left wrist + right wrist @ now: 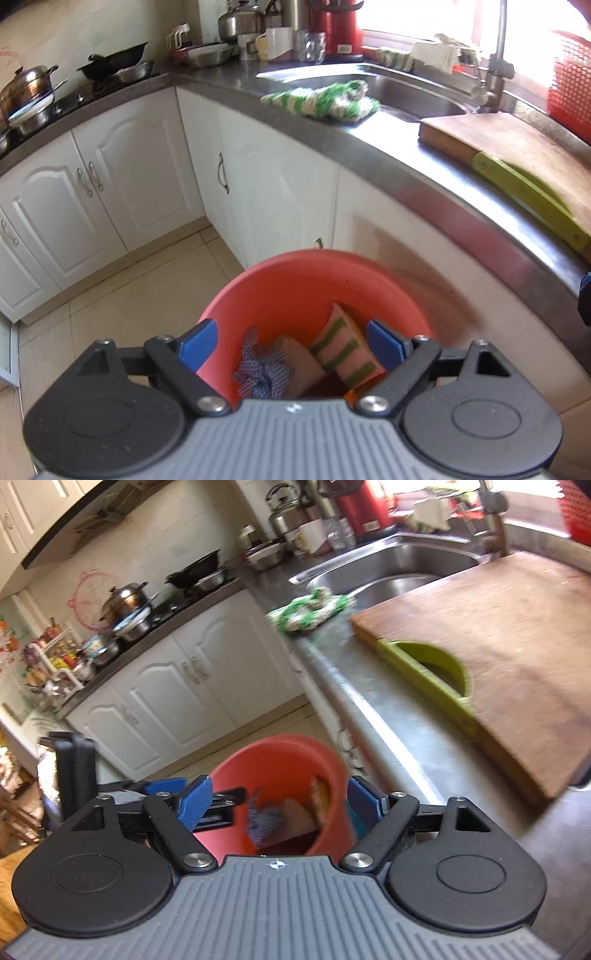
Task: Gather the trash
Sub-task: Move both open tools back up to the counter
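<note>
An orange-red bucket [295, 291] stands on the tiled floor against the white cabinets below the counter. Inside it lie a pink sponge with green stripes [343, 350], a crumpled blue mesh cloth [260, 373] and a brown piece [301, 365]. My left gripper [291, 341] hovers over the bucket's mouth, open, with nothing between its blue pads. In the right wrist view the same bucket [280, 757] shows the blue cloth [262, 823] and the sponge [319, 794]. My right gripper [279, 801] is open and empty above it.
A green-and-white knitted cloth [325, 99] lies on the grey counter beside the steel sink [406, 92]. A wooden cutting board [498, 646] with a green plastic tool [432, 672] sits at the counter edge to the right. Pots crowd the stove [33, 92] on the left.
</note>
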Demonstrator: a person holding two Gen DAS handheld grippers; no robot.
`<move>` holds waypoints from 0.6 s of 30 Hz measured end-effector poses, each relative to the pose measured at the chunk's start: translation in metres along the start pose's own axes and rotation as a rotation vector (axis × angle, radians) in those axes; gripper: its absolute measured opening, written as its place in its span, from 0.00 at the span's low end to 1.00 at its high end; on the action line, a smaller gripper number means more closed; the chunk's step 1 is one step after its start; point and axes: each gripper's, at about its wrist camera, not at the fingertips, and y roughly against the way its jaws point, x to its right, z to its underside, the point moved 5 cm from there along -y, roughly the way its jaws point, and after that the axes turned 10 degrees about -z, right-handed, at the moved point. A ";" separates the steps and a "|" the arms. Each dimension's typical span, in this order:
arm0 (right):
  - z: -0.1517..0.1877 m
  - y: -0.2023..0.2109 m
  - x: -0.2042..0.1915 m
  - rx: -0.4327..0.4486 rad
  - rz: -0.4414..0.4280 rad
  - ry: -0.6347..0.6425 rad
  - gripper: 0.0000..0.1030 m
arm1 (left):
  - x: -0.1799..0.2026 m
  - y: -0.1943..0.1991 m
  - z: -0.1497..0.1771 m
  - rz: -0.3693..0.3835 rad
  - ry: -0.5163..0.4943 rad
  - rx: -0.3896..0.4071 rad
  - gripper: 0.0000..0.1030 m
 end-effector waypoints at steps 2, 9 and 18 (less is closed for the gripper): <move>0.000 0.007 0.005 0.021 0.019 -0.009 0.98 | 0.005 0.006 -0.003 0.008 -0.010 0.011 0.86; 0.006 0.030 0.022 0.091 0.093 -0.066 0.99 | 0.025 0.026 -0.012 0.043 -0.048 0.044 0.88; 0.017 0.064 0.036 0.195 0.224 -0.134 1.00 | 0.057 0.047 -0.018 0.093 -0.102 0.079 0.88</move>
